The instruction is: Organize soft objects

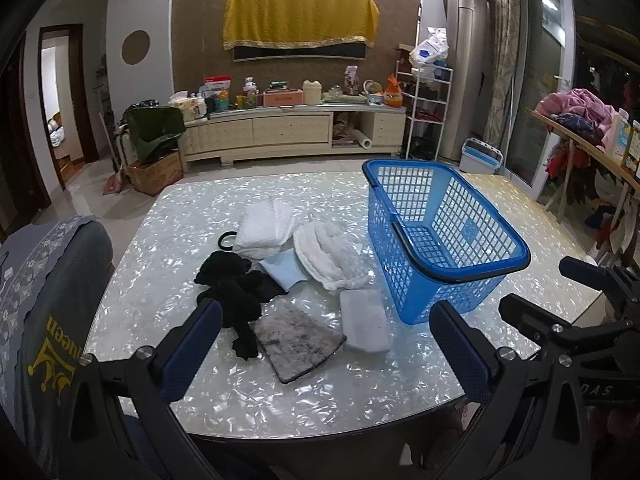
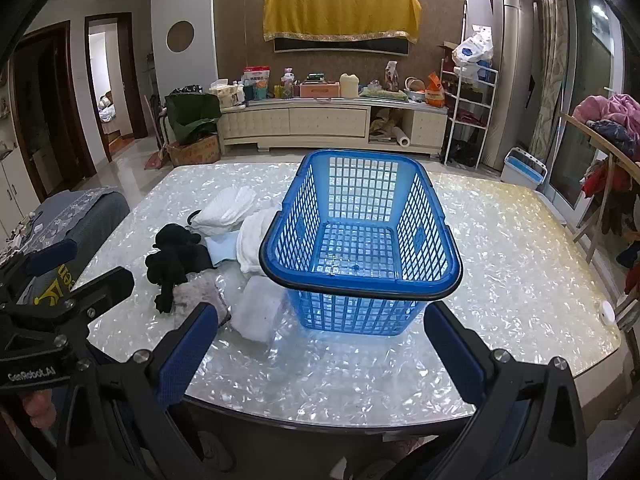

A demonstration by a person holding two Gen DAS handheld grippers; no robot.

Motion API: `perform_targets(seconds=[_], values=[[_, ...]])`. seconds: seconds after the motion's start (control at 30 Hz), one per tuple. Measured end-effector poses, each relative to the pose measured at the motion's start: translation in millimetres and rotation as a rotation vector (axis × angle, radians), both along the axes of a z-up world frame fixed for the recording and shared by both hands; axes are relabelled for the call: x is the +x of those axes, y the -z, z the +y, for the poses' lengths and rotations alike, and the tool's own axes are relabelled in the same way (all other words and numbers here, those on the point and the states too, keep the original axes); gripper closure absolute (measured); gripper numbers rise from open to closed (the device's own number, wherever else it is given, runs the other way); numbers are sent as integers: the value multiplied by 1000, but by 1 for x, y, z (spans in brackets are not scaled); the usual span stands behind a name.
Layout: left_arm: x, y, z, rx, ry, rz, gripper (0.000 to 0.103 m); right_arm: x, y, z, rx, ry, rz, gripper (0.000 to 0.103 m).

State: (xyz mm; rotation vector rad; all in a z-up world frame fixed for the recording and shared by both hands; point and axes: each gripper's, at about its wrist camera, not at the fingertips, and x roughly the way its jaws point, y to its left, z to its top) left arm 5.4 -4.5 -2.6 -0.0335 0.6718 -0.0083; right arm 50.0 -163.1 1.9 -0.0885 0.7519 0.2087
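- left wrist view: a living room with a yellow cloth [image 1: 301, 16] draped on the far wall; a pearly white mosaic-pattern table [image 1: 168, 296] fills the middle of the frame.
- the left gripper [image 1: 326, 350] sits low at centre, its blue-padded fingers wide apart and holding nothing.
- above it lie a dirty grey flat pad [image 1: 298, 342], a black crumpled fabric piece [image 1: 234, 286], a white rectangular sponge block [image 1: 366, 320], a pale blue folded cloth [image 1: 282, 272] and two white folded towels [image 1: 328, 252].
- the blue plastic lattice basket [image 1: 440, 236] stands at centre right, just beside the pile, empty.
- right wrist view: the same table [image 2: 520, 280]; the basket [image 2: 360, 240] is dead centre, the soft pile left of it.
- the right gripper [image 2: 322, 350] is at bottom centre, fingers spread, gripping nothing.
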Motion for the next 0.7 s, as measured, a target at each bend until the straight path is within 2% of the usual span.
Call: perform_targets(seconds=[0.2, 0.4, 0.57, 0.7], values=[[17, -2, 1, -7, 35, 48, 0, 8, -2, -2, -18, -24, 9, 0], [35, 3, 11, 8, 25, 106, 0, 26, -9, 0, -23, -56, 17, 0], [52, 10, 30, -17, 14, 180, 0, 45, -13, 11, -26, -103, 35, 0], [60, 15, 47, -3, -5, 213, 0, 60, -13, 28, -11, -165, 64, 0]])
